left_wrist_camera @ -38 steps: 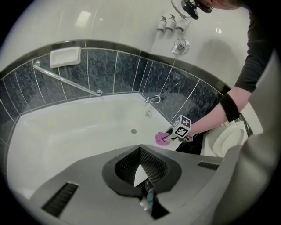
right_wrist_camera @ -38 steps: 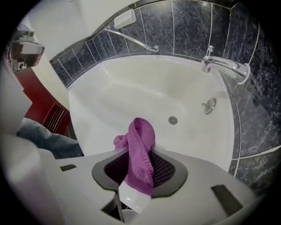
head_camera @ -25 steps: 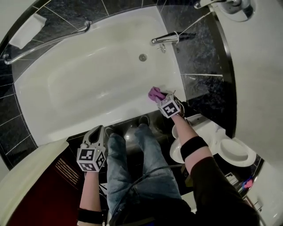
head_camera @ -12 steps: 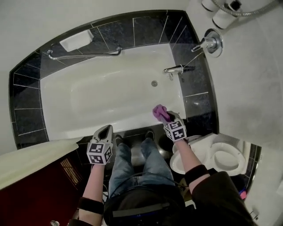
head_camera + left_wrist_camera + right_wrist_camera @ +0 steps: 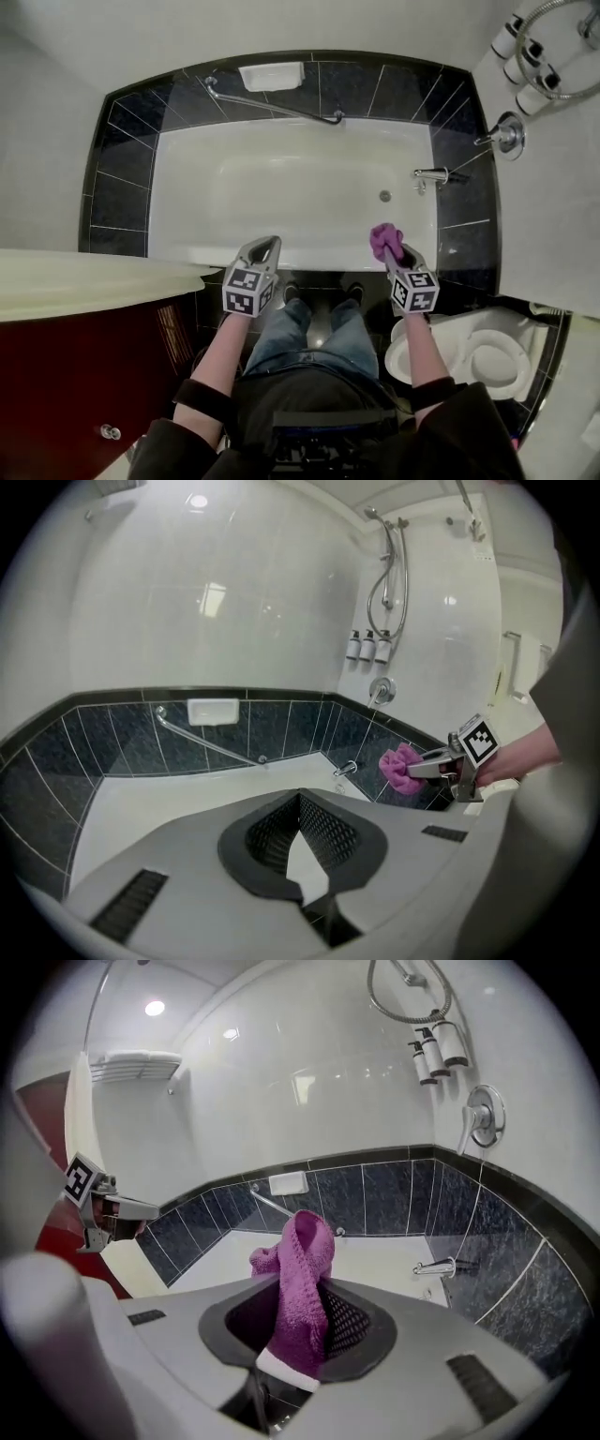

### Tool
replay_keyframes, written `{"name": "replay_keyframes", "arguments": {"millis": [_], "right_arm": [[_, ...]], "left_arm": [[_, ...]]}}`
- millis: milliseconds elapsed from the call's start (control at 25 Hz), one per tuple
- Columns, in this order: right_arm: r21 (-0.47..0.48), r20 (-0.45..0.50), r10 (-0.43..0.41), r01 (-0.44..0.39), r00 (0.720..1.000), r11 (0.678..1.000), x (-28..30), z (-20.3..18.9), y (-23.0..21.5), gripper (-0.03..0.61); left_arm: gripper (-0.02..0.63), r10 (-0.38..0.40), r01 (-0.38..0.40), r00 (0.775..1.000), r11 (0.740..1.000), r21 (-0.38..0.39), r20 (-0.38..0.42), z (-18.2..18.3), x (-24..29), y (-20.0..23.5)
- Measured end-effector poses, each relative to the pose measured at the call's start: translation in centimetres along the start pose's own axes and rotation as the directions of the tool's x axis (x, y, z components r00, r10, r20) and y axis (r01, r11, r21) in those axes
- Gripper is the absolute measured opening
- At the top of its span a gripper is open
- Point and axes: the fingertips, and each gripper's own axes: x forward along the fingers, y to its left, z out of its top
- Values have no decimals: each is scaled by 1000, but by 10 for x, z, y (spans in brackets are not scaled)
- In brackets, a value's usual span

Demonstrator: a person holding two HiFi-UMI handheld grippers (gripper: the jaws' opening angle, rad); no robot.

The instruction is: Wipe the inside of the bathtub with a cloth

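Purple terry cloth (image 5: 302,1274) is being clamped by the right gripper (image 5: 298,1330). Its fingers are closed on the bunched lower part, and a folded loop is sticking up past the tips.

Head view: the cloth is being held over the near rim of the white enamel bathtub (image 5: 173,234), at about 5 o'clock of the tub. It looks clear of the basin, with no contact with the inside as far as can be judged. Chrome tap (image 5: 431,174) is sitting at 3 o'clock of the tub, against the dark tiled surround (image 5: 122,159).

Left gripper (image 5: 300,841) is being held off the near rim at about 7 o'clock, fingers apart, nothing between them.

Handling (judged):
- The cloth is being read as light, soft and limp. No stiffness is expected, so it should drape and bunch under pressure.
- It is best taken at the bunched middle, as now, with a wad left beyond the tips. That way fabric, not metal, is being pressed on the enamel.
- The enamel is likely slick. If only a corner is being pinched, the cloth could get dragged out of the grip.
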Motion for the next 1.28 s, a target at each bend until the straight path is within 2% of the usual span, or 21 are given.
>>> {"name": "replay_keyframes", "arguments": {"millis": [400,680,840,1040,1280], "right_arm": [[-42,54,47,-45,997,998,20,39,106,117],[-103,46,126,-121,991,987,34,57,164,118],[-138,43,178,-170,983,976,44,68,175,119],[-147,22,220,-215,975,966,61,76,167,118],[-177,11,270,-264,963,948,79,86,157,118]], "left_arm": [[-3,14,-16,996,999,29,88,20,-51,73],[-3,33,-34,994,999,3,102,22,-66,94],[-3,61,-60,993,998,-19,105,28,-60,97],[-3,88,-85,991,996,-32,104,37,-54,92],[-3,157,-149,981,986,-77,110,43,-54,102]]}}
